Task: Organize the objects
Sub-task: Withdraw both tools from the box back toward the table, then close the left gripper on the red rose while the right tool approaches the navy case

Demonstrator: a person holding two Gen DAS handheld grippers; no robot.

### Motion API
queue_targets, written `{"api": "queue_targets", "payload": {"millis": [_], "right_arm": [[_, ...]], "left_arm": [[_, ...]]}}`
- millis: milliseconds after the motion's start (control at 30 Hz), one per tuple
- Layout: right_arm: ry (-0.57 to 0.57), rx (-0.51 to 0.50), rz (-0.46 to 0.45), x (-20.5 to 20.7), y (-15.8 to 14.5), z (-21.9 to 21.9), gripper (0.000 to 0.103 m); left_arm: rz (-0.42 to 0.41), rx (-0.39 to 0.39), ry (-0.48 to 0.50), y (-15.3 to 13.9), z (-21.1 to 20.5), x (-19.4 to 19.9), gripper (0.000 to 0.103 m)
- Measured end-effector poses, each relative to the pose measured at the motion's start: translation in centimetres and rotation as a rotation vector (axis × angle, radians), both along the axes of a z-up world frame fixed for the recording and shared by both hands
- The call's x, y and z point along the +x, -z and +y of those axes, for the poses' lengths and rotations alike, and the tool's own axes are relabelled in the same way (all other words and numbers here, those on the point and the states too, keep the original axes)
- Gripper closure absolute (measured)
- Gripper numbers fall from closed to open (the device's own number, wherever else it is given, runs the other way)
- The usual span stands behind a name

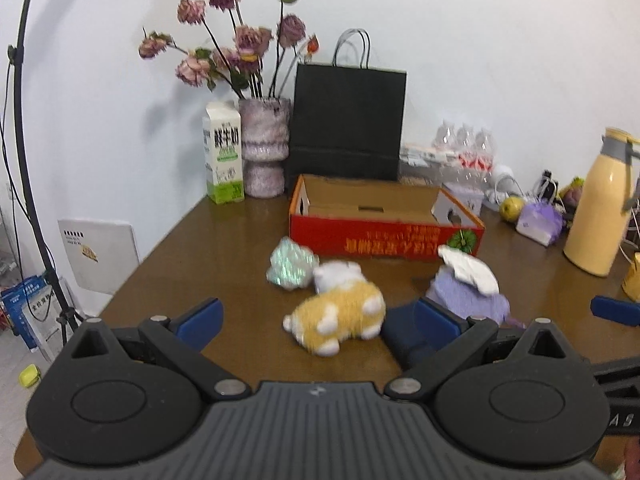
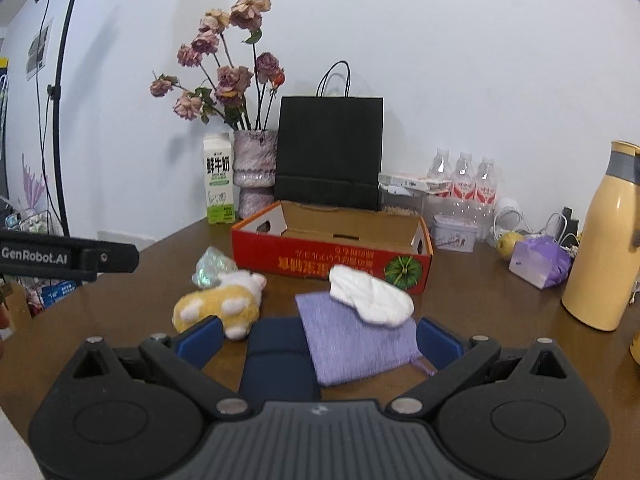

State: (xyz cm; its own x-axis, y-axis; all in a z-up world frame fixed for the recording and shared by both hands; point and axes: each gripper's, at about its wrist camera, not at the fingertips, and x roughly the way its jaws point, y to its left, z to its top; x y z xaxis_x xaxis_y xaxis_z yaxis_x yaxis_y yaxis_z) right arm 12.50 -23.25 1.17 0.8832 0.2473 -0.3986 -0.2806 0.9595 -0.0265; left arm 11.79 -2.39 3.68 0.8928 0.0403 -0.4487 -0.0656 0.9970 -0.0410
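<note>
A yellow and white plush toy (image 1: 336, 318) (image 2: 220, 304) lies on the brown table in front of an open red cardboard box (image 1: 384, 236) (image 2: 332, 256). A shiny iridescent packet (image 1: 290, 266) (image 2: 212, 268) lies behind the plush. A purple cloth (image 1: 468, 296) (image 2: 356, 340) with a white cloth (image 1: 468, 270) (image 2: 372, 294) on it lies to the right, over a dark blue object (image 1: 404, 336) (image 2: 280, 360). My left gripper (image 1: 318, 320) is open, with the plush between its fingers. My right gripper (image 2: 318, 338) is open around the purple cloth.
At the back stand a milk carton (image 1: 223, 152) (image 2: 218, 180), a vase of dried flowers (image 1: 264, 146) (image 2: 255, 172), a black paper bag (image 1: 346, 120) (image 2: 328, 152), water bottles (image 2: 464, 184) and a yellow thermos (image 1: 600, 200) (image 2: 604, 236). A purple bag (image 2: 540, 260) lies at right. The table edge runs left.
</note>
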Motion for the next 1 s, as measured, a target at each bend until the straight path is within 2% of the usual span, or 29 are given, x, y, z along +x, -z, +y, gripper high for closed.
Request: {"api": "queue_targets", "payload": {"millis": [367,633,867,1000], "right_arm": [[0.019,-0.021,0.047,-2.8,3.4,-1.5,0.000],[0.046,-0.022,0.089,-3.2,5.6,-2.6,0.000],[0.037,-0.010,0.100,-3.2,6.6,-2.5,0.000],[0.032,-0.009,0.112,-3.1,7.2,-2.4,0.000]], "left_arm": [[0.084,-0.013,0.052,5.3,0.0,-3.3,0.000],[0.172,0.003,0.101,8.7,-1.6,-2.7,0.000],[0.200,0.013,0.101,10.4,-2.5,-1.5,0.000],[0.165,0.027,0.079,10.9,-2.8,-1.3,0.004]]}}
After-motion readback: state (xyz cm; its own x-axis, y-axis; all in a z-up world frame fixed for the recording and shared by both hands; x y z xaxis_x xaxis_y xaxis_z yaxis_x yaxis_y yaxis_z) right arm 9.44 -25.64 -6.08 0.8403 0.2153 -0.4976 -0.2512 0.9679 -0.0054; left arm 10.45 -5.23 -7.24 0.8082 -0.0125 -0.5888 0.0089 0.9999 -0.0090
